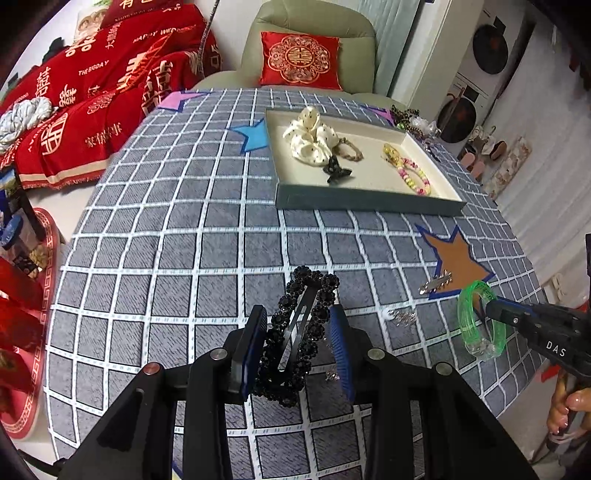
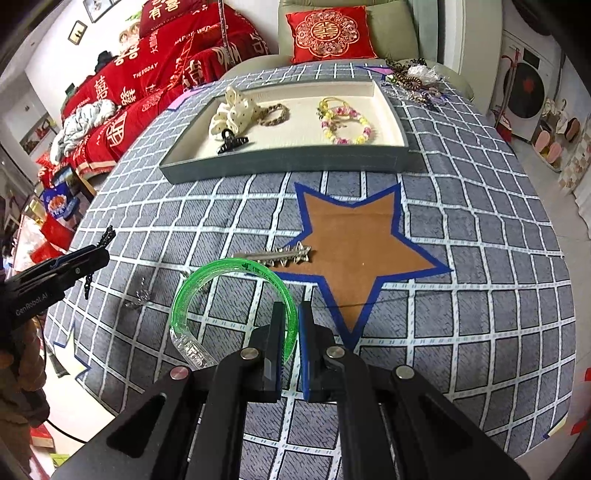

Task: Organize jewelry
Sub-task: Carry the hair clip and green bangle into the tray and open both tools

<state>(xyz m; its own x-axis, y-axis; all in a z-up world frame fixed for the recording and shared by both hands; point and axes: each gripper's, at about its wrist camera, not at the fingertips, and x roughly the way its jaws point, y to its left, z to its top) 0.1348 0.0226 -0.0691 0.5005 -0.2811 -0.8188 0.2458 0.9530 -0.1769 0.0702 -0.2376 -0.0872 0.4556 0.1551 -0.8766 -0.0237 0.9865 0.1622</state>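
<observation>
My left gripper [image 1: 297, 317] is shut on a black beaded hair clip [image 1: 299, 332] and holds it above the checked tablecloth. My right gripper [image 2: 291, 314] is shut on the rim of a green translucent bangle [image 2: 229, 306], lifted off the cloth; it also shows in the left wrist view [image 1: 480, 321]. The grey tray [image 2: 288, 160] with a cream inside lies farther back and holds a spotted white scrunchie [image 2: 232, 110], a black claw clip [image 2: 232, 142], a braided band [image 2: 275, 114] and beaded bracelets [image 2: 347, 123]. A silver hair clip [image 2: 280, 254] lies by the brown star.
Small silver earrings [image 2: 138, 295] lie on the cloth at the left. A pile of dark beads and jewelry [image 2: 410, 79] sits at the far right corner of the table. A red-covered sofa [image 2: 147, 74] and an armchair with a red cushion [image 2: 328, 33] stand behind.
</observation>
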